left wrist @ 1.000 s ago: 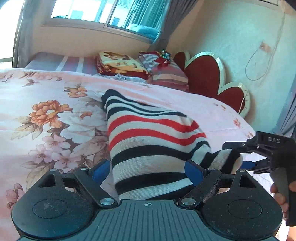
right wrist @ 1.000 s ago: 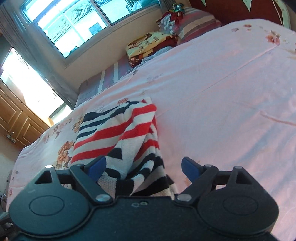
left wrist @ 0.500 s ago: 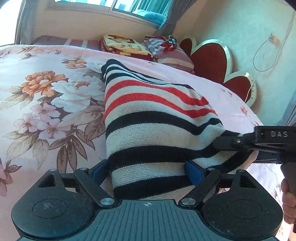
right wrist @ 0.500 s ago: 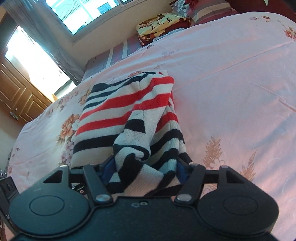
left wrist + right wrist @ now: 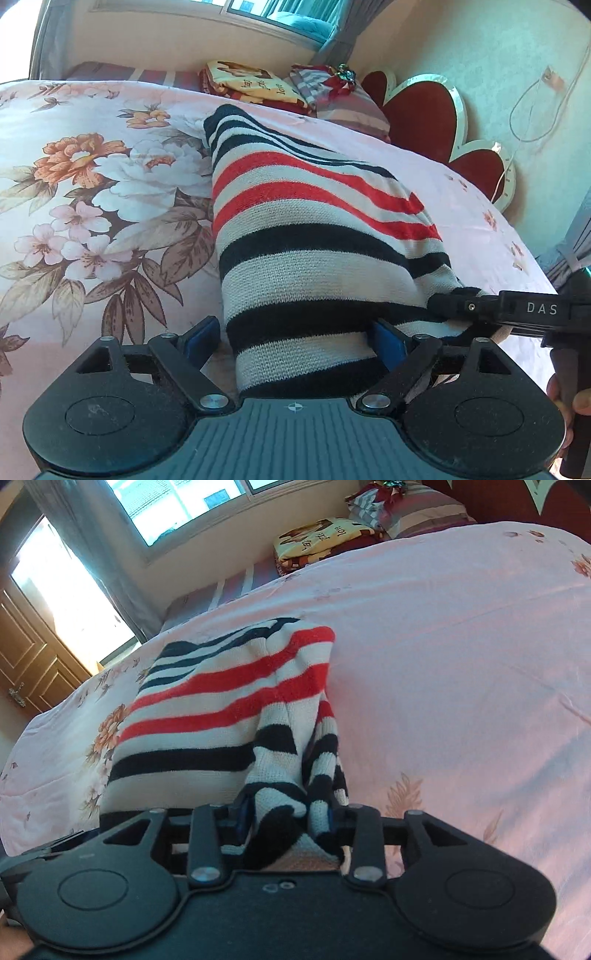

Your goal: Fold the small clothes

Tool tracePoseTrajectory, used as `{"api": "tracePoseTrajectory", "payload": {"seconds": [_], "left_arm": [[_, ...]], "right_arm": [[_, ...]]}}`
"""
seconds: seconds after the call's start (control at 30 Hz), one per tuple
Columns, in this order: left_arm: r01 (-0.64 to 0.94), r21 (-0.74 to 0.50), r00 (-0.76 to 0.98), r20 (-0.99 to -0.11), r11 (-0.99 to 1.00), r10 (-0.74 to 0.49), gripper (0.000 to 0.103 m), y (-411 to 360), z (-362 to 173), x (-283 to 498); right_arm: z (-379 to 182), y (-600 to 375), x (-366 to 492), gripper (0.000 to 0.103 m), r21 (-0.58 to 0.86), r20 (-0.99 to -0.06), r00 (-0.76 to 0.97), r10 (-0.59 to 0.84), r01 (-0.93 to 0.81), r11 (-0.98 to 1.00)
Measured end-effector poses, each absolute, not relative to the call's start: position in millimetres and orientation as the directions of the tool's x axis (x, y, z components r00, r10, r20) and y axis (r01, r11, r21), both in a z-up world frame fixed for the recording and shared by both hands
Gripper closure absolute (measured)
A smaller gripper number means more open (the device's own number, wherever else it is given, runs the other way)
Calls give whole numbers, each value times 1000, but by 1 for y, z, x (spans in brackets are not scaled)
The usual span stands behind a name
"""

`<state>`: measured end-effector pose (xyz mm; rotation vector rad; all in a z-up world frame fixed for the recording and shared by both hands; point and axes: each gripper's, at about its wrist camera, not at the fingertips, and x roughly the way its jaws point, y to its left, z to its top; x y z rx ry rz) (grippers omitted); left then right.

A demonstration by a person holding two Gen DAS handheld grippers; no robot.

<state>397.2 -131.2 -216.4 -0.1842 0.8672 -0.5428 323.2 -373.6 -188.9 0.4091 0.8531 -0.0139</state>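
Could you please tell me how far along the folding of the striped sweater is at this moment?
Early to midway, by the look of it. Done: the sweater lies narrowed into a long strip on the bed. In hand: the right gripper has shut on its bunched near corner; the left gripper straddles the near edge, jaws open. Left: closing the left, carrying that end over toward the far end, and flattening.

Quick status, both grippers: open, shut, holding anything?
Left gripper: open, its jaws set wide around the near edge of the striped sweater, not clamped.
Right gripper: shut on the sweater's bunched near corner.
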Motion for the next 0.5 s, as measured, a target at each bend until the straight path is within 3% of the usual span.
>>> {"api": "tracePoseTrajectory", "payload": {"seconds": [0.17,0.3,0.37,0.5], "left_arm": [[350,-398,555,-641,848,-530,16,-120,-192,399],[360,-387,593,-608,849,-529,16,-123,-169,411],[366,-368,603,-606,855,-519,16,-130,-162,421],[388,-305,625,-606,870,-492,16,-150,-152,444]], "right_arm": [[-159,-367,310,49,253,-702,709,67,161,954],[-128,-354,312,52,159,-634,773,20,104,982],[-122,-348,324,59,140,-631,775,26,81,987],[-121,-341,353,59,149,-624,780,30,81,986]]}}
